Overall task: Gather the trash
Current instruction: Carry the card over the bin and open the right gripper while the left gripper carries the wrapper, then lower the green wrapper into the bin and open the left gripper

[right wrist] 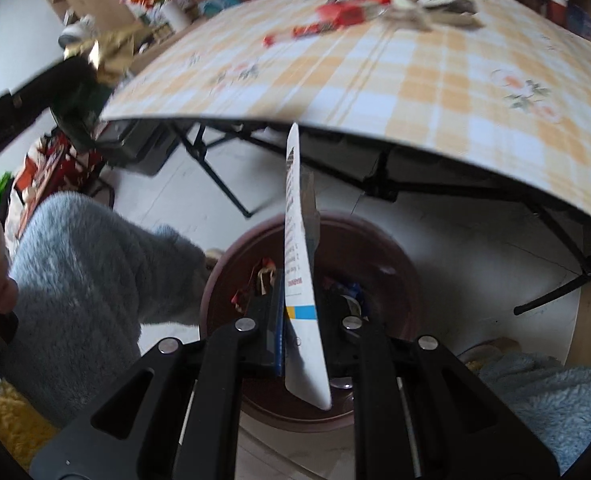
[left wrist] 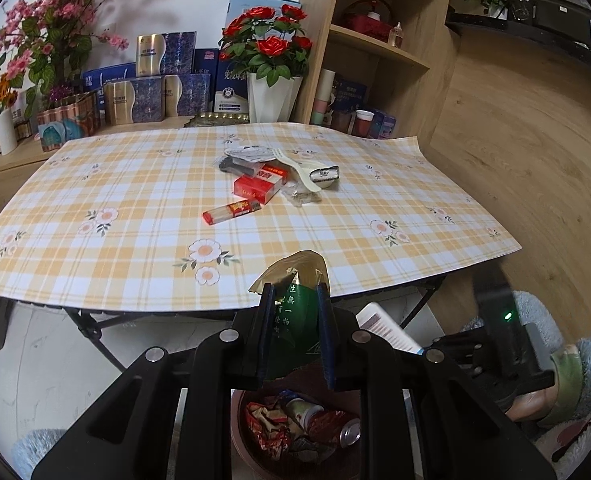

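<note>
My left gripper (left wrist: 294, 304) is shut on a green and gold foil wrapper (left wrist: 293, 320), held over the brown trash bin (left wrist: 251, 452) below the table's front edge. The bin holds red wrappers and a can (left wrist: 349, 432). My right gripper (right wrist: 301, 312) holds a flat white printed box (right wrist: 301, 280) on edge over the same bin (right wrist: 399, 268); the box rests against the left finger (right wrist: 273, 320) and the right finger is hidden behind it. More trash lies on the checked tablecloth (left wrist: 135, 208): a red cigarette pack (left wrist: 255, 189), a red tube wrapper (left wrist: 231, 212), a plastic fork and spoon (left wrist: 299, 168).
Gift boxes, flower vases (left wrist: 269, 100) and a wooden shelf (left wrist: 379, 48) stand behind the table. The folding table's black legs (right wrist: 219, 176) stand beside the bin. My fleece sleeve (right wrist: 87, 264) is left of the bin.
</note>
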The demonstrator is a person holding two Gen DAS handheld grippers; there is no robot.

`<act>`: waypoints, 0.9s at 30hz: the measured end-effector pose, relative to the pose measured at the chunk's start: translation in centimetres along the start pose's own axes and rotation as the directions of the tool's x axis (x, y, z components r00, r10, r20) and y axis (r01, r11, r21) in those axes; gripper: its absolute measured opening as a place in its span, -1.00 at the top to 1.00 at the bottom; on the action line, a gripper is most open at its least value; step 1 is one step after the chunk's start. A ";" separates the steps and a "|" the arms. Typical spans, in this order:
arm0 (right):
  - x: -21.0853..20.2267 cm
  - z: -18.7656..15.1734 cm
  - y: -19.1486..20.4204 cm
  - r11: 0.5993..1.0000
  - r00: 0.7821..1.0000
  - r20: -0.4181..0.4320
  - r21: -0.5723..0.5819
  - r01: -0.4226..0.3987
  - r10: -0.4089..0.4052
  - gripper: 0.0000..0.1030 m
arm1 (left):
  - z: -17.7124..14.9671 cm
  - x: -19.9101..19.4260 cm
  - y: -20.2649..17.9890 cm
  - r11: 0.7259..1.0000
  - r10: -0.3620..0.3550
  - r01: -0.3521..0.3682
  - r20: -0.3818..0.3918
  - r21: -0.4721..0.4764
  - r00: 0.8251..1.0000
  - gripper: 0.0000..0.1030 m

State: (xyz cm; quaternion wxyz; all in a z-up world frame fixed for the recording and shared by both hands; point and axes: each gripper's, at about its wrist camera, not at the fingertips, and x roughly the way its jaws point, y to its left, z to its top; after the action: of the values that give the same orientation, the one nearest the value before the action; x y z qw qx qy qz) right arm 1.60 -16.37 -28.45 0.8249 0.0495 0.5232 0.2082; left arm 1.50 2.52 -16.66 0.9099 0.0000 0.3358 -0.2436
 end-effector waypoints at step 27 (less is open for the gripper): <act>-5.8 1.5 -0.6 0.961 0.905 0.323 0.067 0.270 -0.277 -0.88 | -2.6 2.4 -0.3 1.000 -0.013 0.013 -0.078 0.005 0.997 0.61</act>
State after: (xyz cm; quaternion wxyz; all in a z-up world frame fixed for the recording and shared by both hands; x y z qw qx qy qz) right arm 0.97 -18.95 -23.10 0.9209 0.0182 0.3822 0.0741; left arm 1.34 1.61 -20.09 0.8945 0.0100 0.3703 -0.2503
